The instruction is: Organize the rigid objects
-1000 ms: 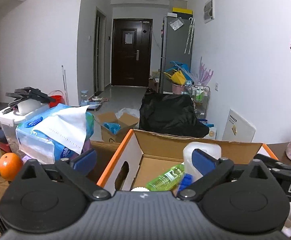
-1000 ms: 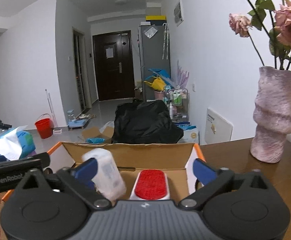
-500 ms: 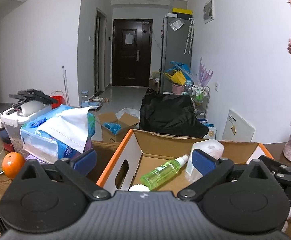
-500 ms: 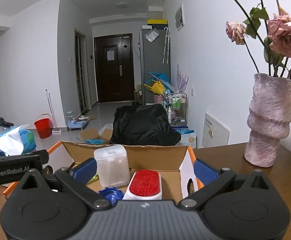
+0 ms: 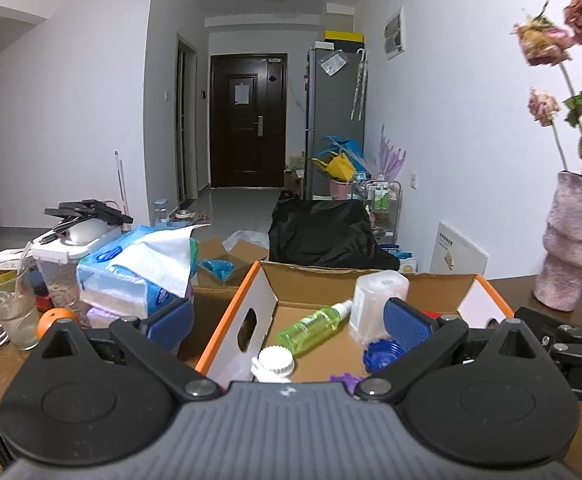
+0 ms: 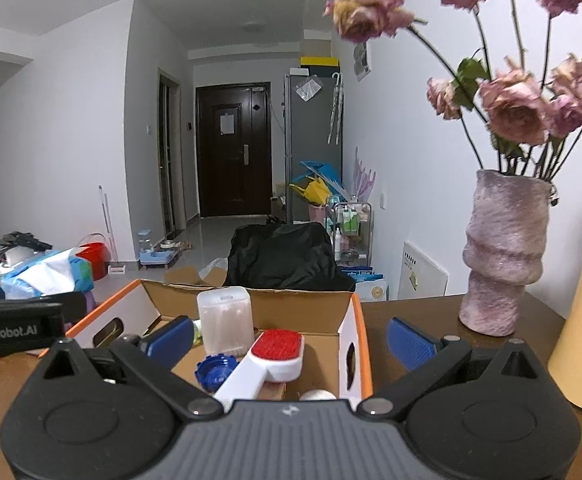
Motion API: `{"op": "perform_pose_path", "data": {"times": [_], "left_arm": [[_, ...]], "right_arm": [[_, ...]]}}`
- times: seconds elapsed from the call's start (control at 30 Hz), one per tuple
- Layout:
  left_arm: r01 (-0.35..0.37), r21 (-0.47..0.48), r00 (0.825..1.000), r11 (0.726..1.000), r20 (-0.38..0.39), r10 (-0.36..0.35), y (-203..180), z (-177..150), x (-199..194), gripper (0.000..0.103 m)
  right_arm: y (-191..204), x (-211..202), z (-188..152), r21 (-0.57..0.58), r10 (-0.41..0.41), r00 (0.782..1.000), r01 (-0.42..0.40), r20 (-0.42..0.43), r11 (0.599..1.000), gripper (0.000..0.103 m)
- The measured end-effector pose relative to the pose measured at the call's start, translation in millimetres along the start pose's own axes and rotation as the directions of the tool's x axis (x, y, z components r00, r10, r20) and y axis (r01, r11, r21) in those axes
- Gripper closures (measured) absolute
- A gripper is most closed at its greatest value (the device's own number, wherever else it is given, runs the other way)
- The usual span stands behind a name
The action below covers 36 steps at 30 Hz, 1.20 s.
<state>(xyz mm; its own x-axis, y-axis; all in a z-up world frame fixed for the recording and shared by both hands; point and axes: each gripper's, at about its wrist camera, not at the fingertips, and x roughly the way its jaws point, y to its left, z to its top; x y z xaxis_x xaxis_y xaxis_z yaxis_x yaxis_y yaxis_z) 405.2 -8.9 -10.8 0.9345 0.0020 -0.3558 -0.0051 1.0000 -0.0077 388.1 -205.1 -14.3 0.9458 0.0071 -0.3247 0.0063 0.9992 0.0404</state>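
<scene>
Cardboard box (image 5: 251, 292) on brown table (image 6: 411, 312), hallway beyond; left gripper (image 5: 289, 316), right gripper (image 6: 291, 336) both wide, empty

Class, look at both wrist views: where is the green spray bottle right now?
The green spray bottle lies on its side inside the cardboard box, in the left wrist view, left of the upright cotton swab container and beyond the white cap.

Box (image 5: 233, 312) stood open on top, so access from above was free, but its floor was crowded: spray bottle (image 5: 315, 326), clear container (image 6: 225, 320), blue cap (image 6: 215, 370), brush (image 6: 269, 358). Left of box, tissue pack (image 5: 139, 276), glass (image 5: 11, 308) & orange (image 5: 53, 318) blocked the desk (image 6: 407, 316). To the right, bare desk up to vase (image 6: 505, 254).
</scene>
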Motion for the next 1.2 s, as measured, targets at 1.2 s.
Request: {"op": "perform_pose_path", "data": {"times": [1.2], "left_arm": [[0.024, -0.004, 0.998, 1.0, -0.052, -0.024, 29.1, -99.8, -256.7, 0.0]], "right_arm": [[0.2, -267.9, -85.6, -0.041, 0.058, 0.998, -0.056, 0.033, 0.998, 0.0]]}}
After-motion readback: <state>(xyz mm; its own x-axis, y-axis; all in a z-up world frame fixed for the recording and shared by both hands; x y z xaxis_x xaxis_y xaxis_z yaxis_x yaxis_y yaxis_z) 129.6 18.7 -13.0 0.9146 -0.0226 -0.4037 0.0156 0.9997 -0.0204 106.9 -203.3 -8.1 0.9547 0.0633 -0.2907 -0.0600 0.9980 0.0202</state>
